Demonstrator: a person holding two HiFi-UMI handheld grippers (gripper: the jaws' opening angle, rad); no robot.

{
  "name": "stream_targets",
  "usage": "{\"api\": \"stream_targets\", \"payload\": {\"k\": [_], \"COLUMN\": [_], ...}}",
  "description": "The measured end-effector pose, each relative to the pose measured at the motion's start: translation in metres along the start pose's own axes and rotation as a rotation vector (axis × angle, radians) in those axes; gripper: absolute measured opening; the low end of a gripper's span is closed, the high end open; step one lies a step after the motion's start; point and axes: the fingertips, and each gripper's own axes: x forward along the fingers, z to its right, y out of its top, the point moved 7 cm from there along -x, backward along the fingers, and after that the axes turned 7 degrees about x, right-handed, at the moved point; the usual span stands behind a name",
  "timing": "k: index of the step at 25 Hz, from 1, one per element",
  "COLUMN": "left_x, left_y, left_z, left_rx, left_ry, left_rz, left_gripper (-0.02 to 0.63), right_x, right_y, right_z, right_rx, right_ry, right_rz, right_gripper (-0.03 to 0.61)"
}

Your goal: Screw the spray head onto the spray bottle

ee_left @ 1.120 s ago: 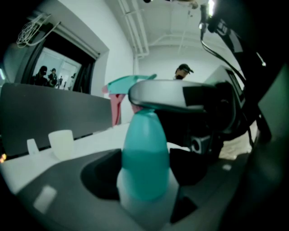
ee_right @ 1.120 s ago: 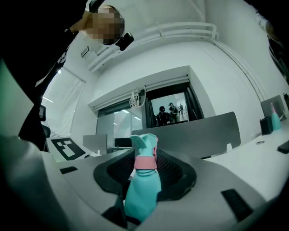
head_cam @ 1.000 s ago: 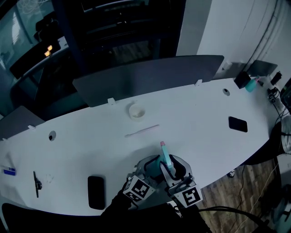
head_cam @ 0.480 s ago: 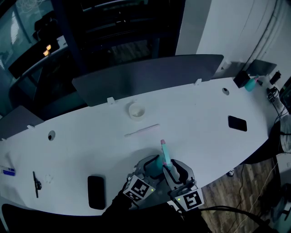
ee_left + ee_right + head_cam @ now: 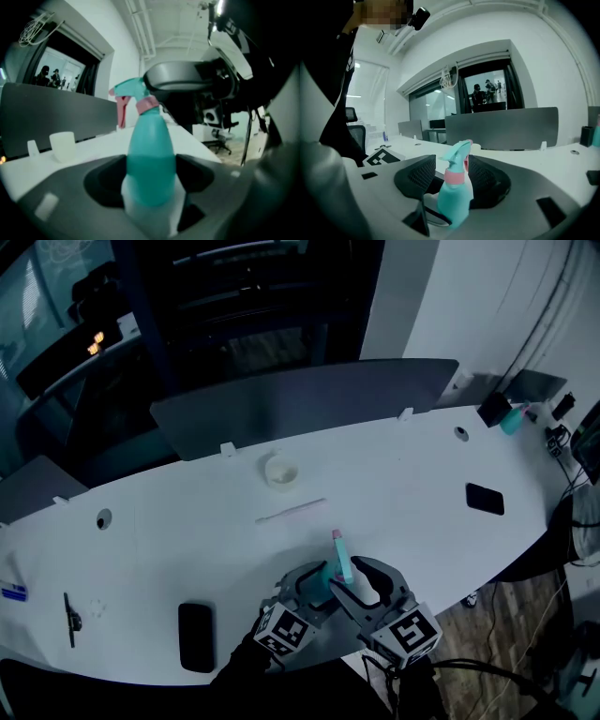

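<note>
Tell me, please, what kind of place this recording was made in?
Probably an open-plan office: a long white desk with a dark grey divider panel, a black swivel chair, and a glass-walled room where people stand.

The bottle (image 5: 341, 563) plugs the jaws of the left gripper (image 5: 315, 583), and its top sits loose between the jaws of the right gripper (image 5: 356, 579), which have just been opening. Past the jaws the surface (image 5: 403, 474) is pretty open until a thin stick (image 5: 292, 513) and a cup (image 5: 280, 471).

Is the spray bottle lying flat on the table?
No, the spray bottle stands upright, with its pink collar and spray head on top.
</note>
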Motion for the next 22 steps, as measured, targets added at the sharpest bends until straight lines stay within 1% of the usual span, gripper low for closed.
{"api": "stream_targets", "payload": {"k": [2, 4, 5, 6, 8, 10, 12, 15, 17, 20, 22], "left_x": [0.0, 0.0, 0.0, 0.0, 0.0, 0.0, 0.0, -0.001, -0.001, 0.0, 0.0], "left_y": [0.0, 0.0, 0.0, 0.0, 0.0, -0.001, -0.001, -0.001, -0.001, -0.002, -0.002], "left_z": [0.0, 0.0, 0.0, 0.0, 0.0, 0.0, 0.0, 0.0, -0.001, -0.002, -0.002], "left_rx": [-0.005, -0.012, -0.011, -0.009, -0.007, -0.006, -0.004, -0.007, -0.012, -0.021, -0.023], "left_ry": [0.0, -0.002, -0.003, -0.003, -0.004, -0.006, -0.007, -0.008, -0.007, -0.008, -0.007], "left_rz": [0.003, 0.005, 0.005, 0.004, 0.004, 0.005, 0.005, 0.006, 0.007, 0.007, 0.008], "left_gripper": [0.334, 0.334, 0.334, 0.334, 0.334, 0.335, 0.334, 0.336, 0.334, 0.334, 0.334], "right_x": [0.012, 0.019, 0.02, 0.02, 0.017, 0.012, 0.007, 0.003, 0.004, 0.007, 0.008], "right_y": [0.001, 0.003, 0.004, 0.005, 0.007, 0.006, -0.002, -0.013, -0.016, -0.015, -0.016], "right_z": [0.002, 0.005, 0.006, 0.006, 0.003, -0.001, -0.002, -0.002, -0.003, -0.003, -0.003], "right_rx": [-0.041, -0.061, -0.062, -0.059, -0.056, -0.058, -0.06, -0.022, -0.034, -0.077, -0.082], "right_ry": [0.023, 0.027, 0.027, 0.025, 0.019, 0.003, -0.027, -0.071, -0.082, -0.076, -0.066], "right_rz": [-0.035, -0.06, -0.07, -0.073, -0.055, 0.007, 0.112, 0.265, 0.307, 0.323, 0.325], "right_gripper": [0.195, 0.193, 0.182, 0.14, 0.133, 0.132, 0.132, 0.132, 0.132, 0.133, 0.133]}}
